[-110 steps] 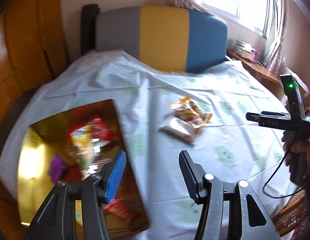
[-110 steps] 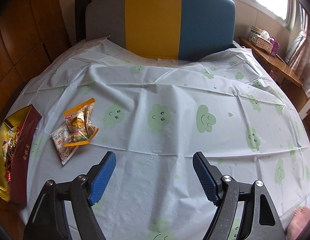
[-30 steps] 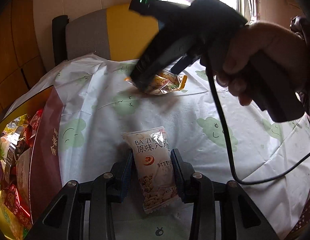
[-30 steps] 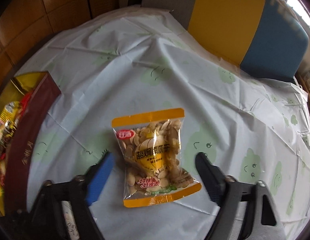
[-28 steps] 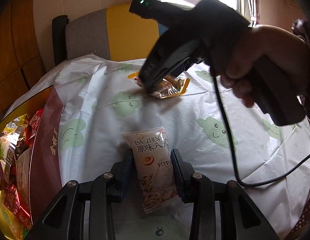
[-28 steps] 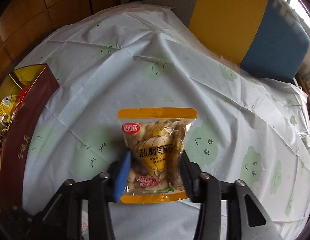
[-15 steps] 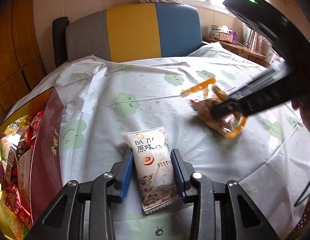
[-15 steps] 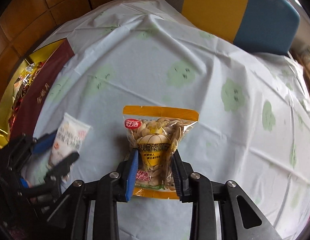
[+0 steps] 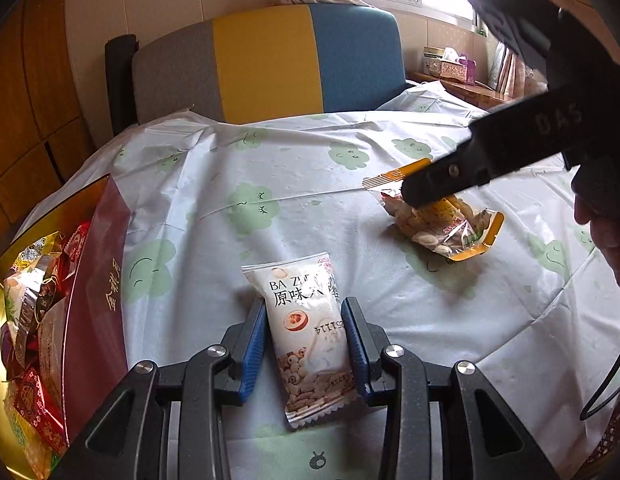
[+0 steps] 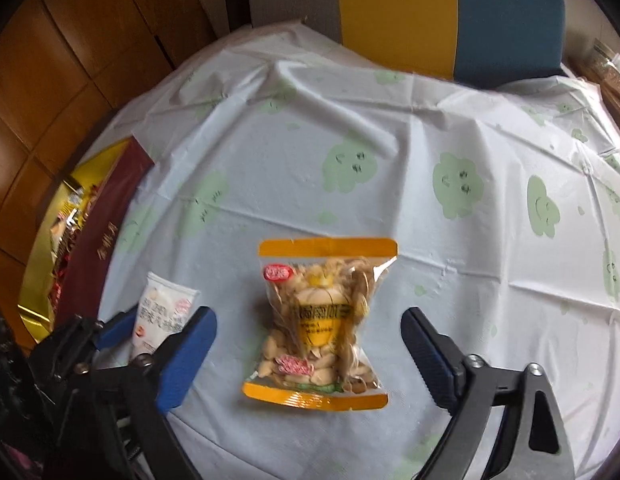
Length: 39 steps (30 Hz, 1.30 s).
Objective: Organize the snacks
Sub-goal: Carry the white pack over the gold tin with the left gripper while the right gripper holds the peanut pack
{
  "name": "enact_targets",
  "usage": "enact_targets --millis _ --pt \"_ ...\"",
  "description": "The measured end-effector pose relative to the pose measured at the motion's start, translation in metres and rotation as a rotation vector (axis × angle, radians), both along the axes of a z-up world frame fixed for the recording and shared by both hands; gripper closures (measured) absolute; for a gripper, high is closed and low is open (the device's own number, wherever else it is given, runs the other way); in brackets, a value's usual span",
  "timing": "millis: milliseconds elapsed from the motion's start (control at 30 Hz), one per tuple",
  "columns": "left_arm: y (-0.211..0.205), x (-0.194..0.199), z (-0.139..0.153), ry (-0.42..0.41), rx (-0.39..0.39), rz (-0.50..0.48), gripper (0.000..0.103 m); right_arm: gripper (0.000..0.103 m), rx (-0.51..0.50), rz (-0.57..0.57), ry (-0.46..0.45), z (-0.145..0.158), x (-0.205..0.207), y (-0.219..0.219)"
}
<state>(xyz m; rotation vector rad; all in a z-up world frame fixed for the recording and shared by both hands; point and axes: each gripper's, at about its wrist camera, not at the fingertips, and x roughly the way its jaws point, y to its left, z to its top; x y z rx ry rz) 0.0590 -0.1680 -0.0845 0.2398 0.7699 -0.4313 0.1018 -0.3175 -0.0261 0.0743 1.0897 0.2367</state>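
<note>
My left gripper (image 9: 304,308) is shut on a white snack packet (image 9: 298,280) that lies on the tablecloth just in front of me. To its right an orange-edged packet of seeds (image 9: 449,228) rests on the cloth beneath one of the right gripper's fingers (image 9: 441,184). In the right wrist view that seed packet (image 10: 321,300) lies between the jaws of my right gripper (image 10: 310,320). Those jaws are opening, and the pads stand clear of the packet on both sides. The white packet (image 10: 166,308) shows at lower left.
A gold and maroon box (image 9: 94,280) holding several wrapped snacks stands at the table's left edge. A grey, yellow and blue chair back (image 9: 270,68) rises behind the cloud-print cloth (image 9: 250,208). A person's hand (image 9: 605,240) and a cable are at the right.
My right gripper closed on the seed packet, carried it from the far middle of the table to the right, and has now spread its jaws off it. The left gripper has kept still on the white packet.
</note>
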Motion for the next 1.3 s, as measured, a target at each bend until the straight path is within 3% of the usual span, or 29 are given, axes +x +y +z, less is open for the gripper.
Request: enact_targets --millis 167,200,233,267,333,567,767,1300 --pt "0.001 0.001 0.0 0.001 -0.004 0.0 0.065 0.012 -0.111 0.031 -0.005 -0.01 0.0 0.013" --pt "0.002 0.001 0.0 0.002 -0.005 0.0 0.065 0.018 -0.142 0.044 -0.012 -0.014 0.001 0.017" --pt "0.002 0.002 -0.001 0.003 -0.007 0.0 0.065 0.05 -0.177 0.051 -0.014 -0.017 0.001 0.02" --pt "0.002 0.002 -0.001 0.003 -0.007 0.0 0.065 0.057 -0.201 0.047 -0.01 -0.021 0.001 0.021" --pt "0.004 0.003 0.0 0.015 -0.017 -0.001 0.065 0.06 -0.2 0.062 -0.019 -0.019 -0.001 0.017" --pt "0.012 0.011 0.007 0.121 -0.078 0.004 0.069 0.056 -0.162 0.089 0.01 -0.027 0.001 0.014" --pt "0.015 0.005 0.013 0.159 -0.072 0.025 0.069 0.055 -0.189 0.1 0.0 -0.027 -0.001 0.019" --pt "0.028 -0.021 0.08 0.043 -0.063 0.045 0.069 0.052 -0.219 0.104 -0.01 -0.03 0.0 0.025"
